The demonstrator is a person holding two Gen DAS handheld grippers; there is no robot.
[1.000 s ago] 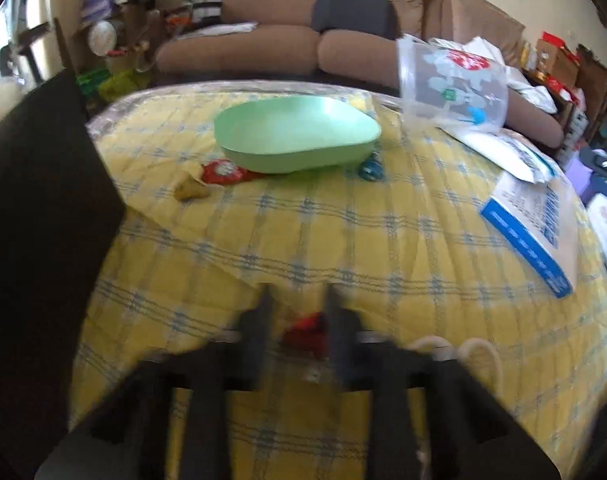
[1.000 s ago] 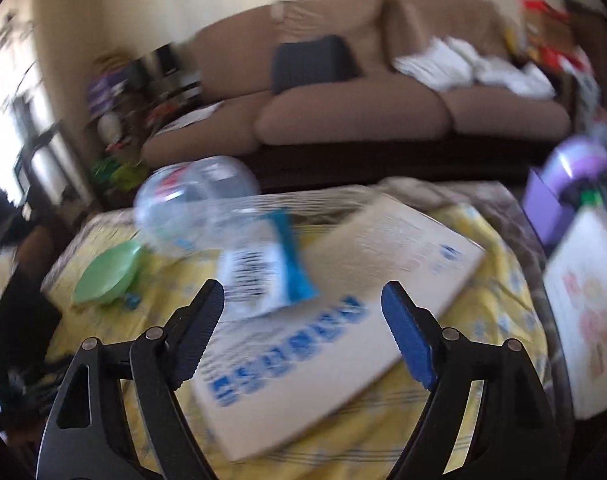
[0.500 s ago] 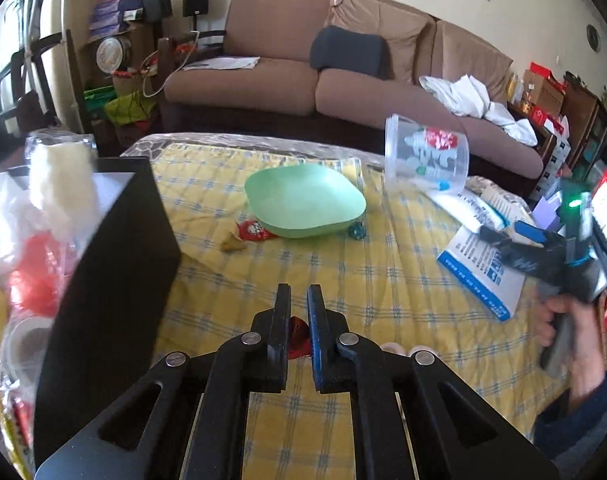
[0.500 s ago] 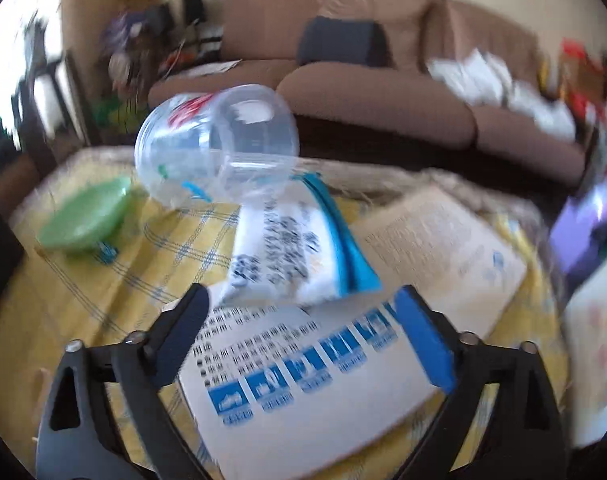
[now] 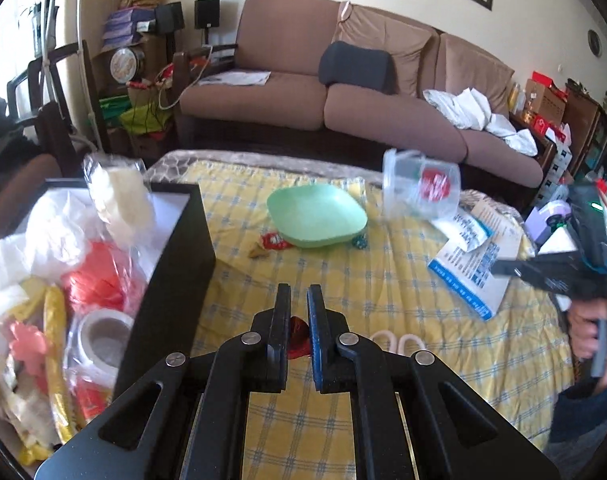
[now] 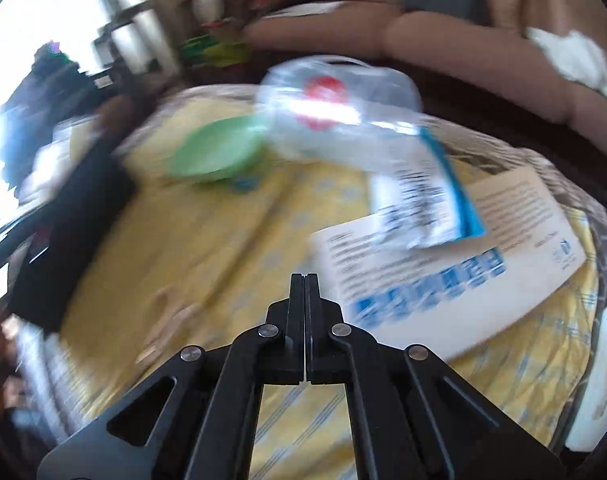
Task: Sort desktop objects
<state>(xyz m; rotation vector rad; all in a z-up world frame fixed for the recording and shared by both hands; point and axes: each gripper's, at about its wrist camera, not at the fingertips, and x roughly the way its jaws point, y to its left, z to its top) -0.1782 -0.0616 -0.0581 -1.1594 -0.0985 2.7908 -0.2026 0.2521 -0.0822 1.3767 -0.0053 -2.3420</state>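
My left gripper [image 5: 299, 292] is shut on a small red wrapper piece [image 5: 297, 338] and holds it above the yellow checked tablecloth [image 5: 343, 280], just right of a black box [image 5: 171, 280] filled with bags and wrappers. In the blurred right wrist view my right gripper [image 6: 304, 280] is shut with nothing in it, above the cloth left of a blue-and-white booklet [image 6: 455, 272]. A white packet [image 6: 419, 200] lies on the booklet, under a tipped clear plastic cup [image 6: 335, 116]. From the left wrist view, a hand holds the right gripper [image 5: 499, 268] at the table's right side.
A green bowl [image 5: 315, 216] sits mid-table with a red wrapper [image 5: 273, 240] and a blue candy [image 5: 358, 243] at its near edge. Two white loops [image 5: 395, 340] lie right of my left fingers. A brown sofa [image 5: 343, 100] stands behind the table.
The left gripper has risen from the cloth with the red piece. The right gripper's jaws went from wide open to shut, and it swung left off the booklet.
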